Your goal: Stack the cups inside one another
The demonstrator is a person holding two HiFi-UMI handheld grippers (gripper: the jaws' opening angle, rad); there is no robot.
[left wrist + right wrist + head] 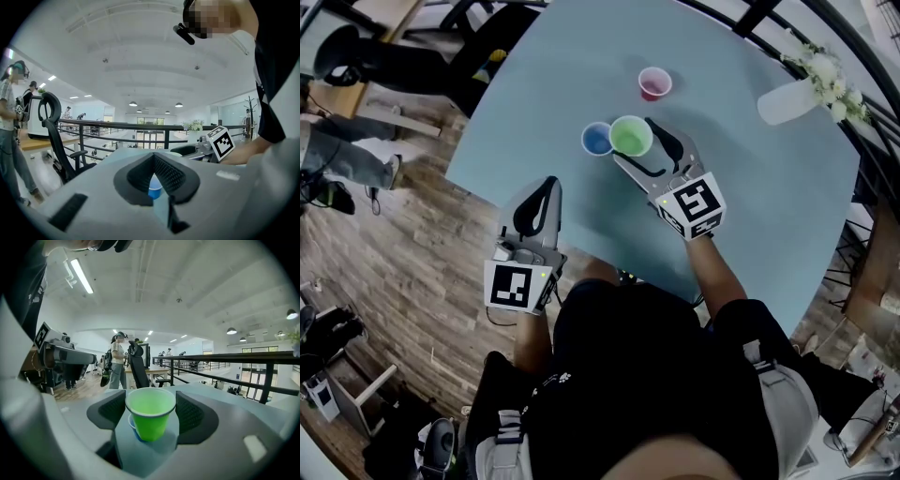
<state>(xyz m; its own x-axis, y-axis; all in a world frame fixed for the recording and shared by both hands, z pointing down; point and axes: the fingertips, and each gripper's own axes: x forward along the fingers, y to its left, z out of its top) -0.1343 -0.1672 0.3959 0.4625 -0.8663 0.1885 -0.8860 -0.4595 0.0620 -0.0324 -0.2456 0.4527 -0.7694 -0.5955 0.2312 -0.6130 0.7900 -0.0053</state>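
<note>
Right fingers: the right gripper (pixel 645 152) holds its fingers wide apart, one on each side of the green cup (pixel 631 136). The cup stands on the table (pixel 750 216) between them. Whether the pads press its wall cannot be told.
Key relation: the blue cup (pixel 596 141) stands just past the green cup, beyond the right fingertips and a little to their left. The two rims are side by side, touching or nearly so. In the right gripper view only a sliver of blue shows behind the green cup's base.
Long axis: all three cups stand upright with mouths up, so each axis runs vertically, across the line joining the two fingers.
Coming move (judgement): close on the green cup, lift it clear of the blue rim, carry it a short way beyond the tips and lower it straight in.
Left fingers: the left gripper (pixel 546 187) has its fingers closed to a point and holds nothing. The blue cup lies straight ahead of its tips, well apart, and shows through the slot between the pads.
Nearer hand: the right, which already brackets a cup.
Pink cup (pixel 654 83): alone, farther beyond the right fingertips, apart from the pair.
Surface: pale blue, smooth and matte, bare around the cups.
Room: a white vase of flowers (pixel 806 89) at the table's far right edge, a black railing (pixel 225 358) beyond, and a wood-plank floor (pixel 403 253) to the left of the left fingers.
</note>
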